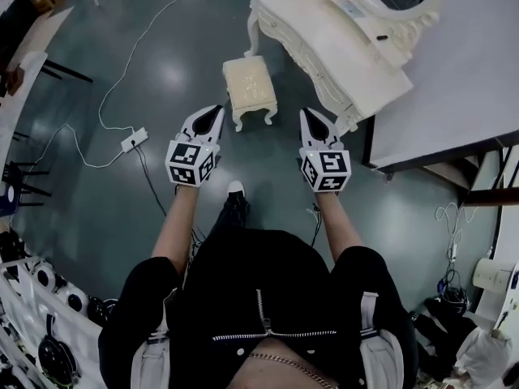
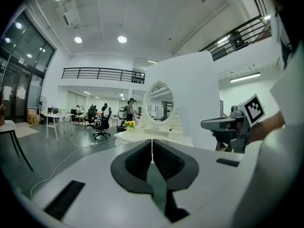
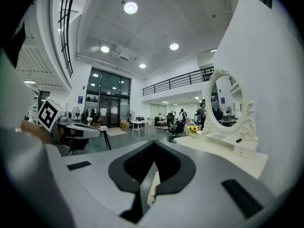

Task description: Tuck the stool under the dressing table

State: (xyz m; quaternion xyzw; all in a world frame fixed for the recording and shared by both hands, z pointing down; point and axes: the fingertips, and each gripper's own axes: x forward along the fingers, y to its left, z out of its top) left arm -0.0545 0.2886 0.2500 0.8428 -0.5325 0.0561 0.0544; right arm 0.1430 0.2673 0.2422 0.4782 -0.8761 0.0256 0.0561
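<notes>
Holding both units out ahead of me: left hand-held gripper (image 1: pixel 209 120) has its jaws together w/ nothing in them, and the right hand-held gripper (image 1: pixel 315 124) is likewise pinched closed & empty. Just beyond, roughly between them, the stool (image 1: pixel 250 87) stands on the floor (image 1: pixel 162 185), near the front edge of the dressing table (image 1: pixel 324 43), not under it yet. It looks light, w/ a rigid carved frame & soft padded top; prob slides easily on the glossy floor. I'd take the seat rail on both sides, low, not the cushion or thin legs, since it could tip.
</notes>
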